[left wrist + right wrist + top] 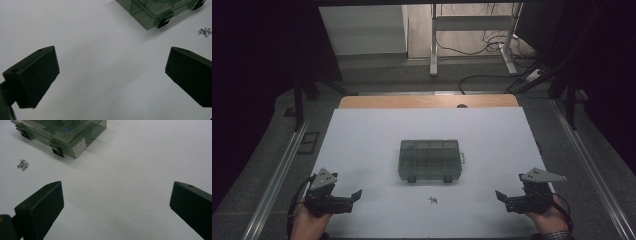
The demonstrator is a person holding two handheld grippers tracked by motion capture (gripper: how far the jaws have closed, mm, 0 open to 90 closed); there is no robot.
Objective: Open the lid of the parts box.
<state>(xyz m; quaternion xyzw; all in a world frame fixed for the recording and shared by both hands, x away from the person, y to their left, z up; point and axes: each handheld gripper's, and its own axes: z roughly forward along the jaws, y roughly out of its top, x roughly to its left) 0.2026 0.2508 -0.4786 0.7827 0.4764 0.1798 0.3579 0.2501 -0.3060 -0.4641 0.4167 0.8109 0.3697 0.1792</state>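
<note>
Both grippers, left (354,200) and right (502,201), gape empty; box (429,159) label (79,146) unreadable.

The room is dim, and the white counter (377,145) is the brightest patch, with darkness closing in on either side of it. Light seems to fall from above, since the clear green box (430,159) throws only a soft, short shadow beside itself. In both gripper views the near black fingers (37,75) look slightly soft, and the box's lid shows no glare.
</note>
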